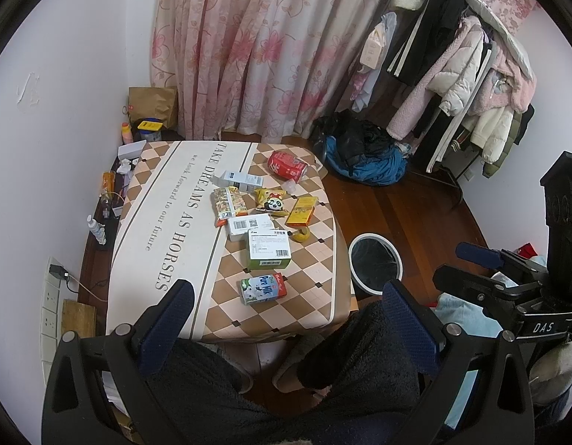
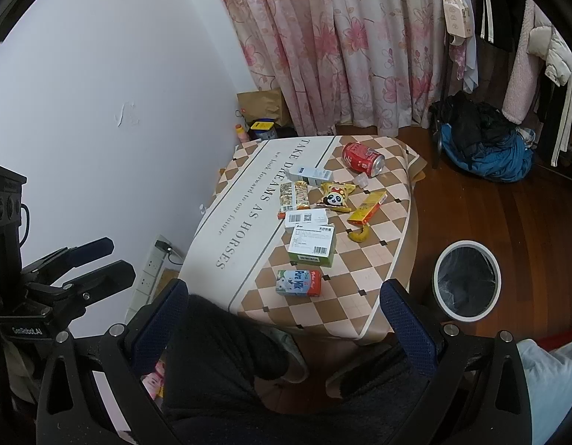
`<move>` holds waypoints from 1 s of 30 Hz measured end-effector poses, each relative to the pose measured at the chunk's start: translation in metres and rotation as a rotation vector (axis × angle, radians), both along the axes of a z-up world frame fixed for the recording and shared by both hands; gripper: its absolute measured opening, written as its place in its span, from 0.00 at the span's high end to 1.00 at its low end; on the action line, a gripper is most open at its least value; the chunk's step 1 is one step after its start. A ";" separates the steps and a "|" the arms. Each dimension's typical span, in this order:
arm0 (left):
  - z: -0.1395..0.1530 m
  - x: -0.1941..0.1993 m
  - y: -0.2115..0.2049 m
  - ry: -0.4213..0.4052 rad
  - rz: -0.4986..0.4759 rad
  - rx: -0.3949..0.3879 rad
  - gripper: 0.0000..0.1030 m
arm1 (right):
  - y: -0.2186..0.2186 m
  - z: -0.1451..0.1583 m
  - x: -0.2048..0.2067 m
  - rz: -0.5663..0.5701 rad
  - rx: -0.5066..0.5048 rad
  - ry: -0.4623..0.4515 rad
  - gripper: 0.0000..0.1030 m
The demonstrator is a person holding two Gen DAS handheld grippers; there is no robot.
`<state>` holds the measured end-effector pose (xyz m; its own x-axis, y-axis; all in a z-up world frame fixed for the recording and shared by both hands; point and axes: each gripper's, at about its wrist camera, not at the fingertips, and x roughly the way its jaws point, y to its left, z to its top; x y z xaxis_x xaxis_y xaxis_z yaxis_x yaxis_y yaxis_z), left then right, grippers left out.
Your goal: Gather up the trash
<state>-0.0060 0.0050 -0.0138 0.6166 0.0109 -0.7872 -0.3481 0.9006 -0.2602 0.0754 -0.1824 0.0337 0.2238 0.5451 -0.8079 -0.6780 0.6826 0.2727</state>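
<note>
A low table with a checked cloth [image 1: 163, 222] [image 2: 245, 244] carries the trash. Nearest me lies a milk carton [image 1: 263, 288] [image 2: 298, 282], then a green-and-white box [image 1: 269, 249] [image 2: 312, 245], a white barcode box [image 1: 248, 225], a banana peel [image 1: 300, 235] [image 2: 360, 235], a yellow box [image 1: 302, 210], a panda snack packet [image 1: 273, 200] [image 2: 336, 196] and a red can [image 1: 287, 165] [image 2: 363, 158]. A white-rimmed bin [image 1: 374, 236] [image 2: 439, 289] stands on the floor right of the table. My left gripper [image 1: 289, 307] [image 2: 121, 259] and right gripper [image 2: 286, 309] [image 1: 449, 263] hover open and empty before the table's near edge.
A person's dark-trousered legs and slippers [image 1: 293, 363] fill the space under both grippers. A loaded clothes rack [image 1: 467, 74] and a pile of dark and blue clothes [image 1: 363, 155] stand at the right. Curtains [image 1: 271, 44], a paper bag [image 1: 154, 105] and wall sockets [image 1: 50, 296] line the back and left.
</note>
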 end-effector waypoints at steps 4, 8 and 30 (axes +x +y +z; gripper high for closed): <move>-0.001 0.000 0.000 0.000 0.000 -0.001 0.00 | 0.002 -0.001 -0.003 -0.002 0.004 0.001 0.00; -0.005 0.001 0.000 0.004 0.010 0.024 0.00 | 0.000 -0.009 0.005 -0.031 0.003 0.019 0.00; -0.290 0.163 -0.034 0.572 -0.562 0.412 0.20 | 0.007 -0.325 0.101 -0.285 -0.279 0.438 0.15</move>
<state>0.1567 -0.0294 -0.3038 0.1313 0.1756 -0.9757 0.1943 0.9606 0.1990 0.1760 -0.1757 -0.2912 -0.0564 0.2663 -0.9622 -0.3221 0.9074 0.2700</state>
